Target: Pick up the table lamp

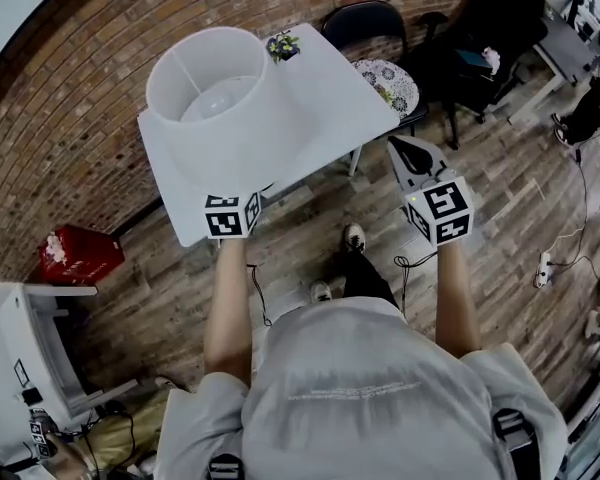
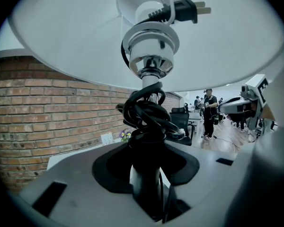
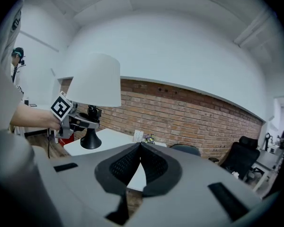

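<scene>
White-shaded table lamp [image 1: 220, 98] at 11 o'clock over table [image 1: 330, 78] in head view, grip hidden beneath shade. Left gripper view only: left gripper [image 2: 146, 197] clamped on black stem [image 2: 142, 169], cord [image 2: 146, 115] wound above. Right gripper [image 3: 138, 162] jaws pressed together, nothing between.

A white table [image 1: 332, 93] on the wood floor [image 1: 170, 298] bears a small flower pot [image 1: 283, 46] at its far edge.

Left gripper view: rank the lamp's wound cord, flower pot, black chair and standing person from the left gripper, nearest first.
1. Wound cord, on the lamp stem above the jaws.
2. Flower pot, on the table, left.
3. Black chair, right, beyond the table.
4. Standing person, far right background.
</scene>
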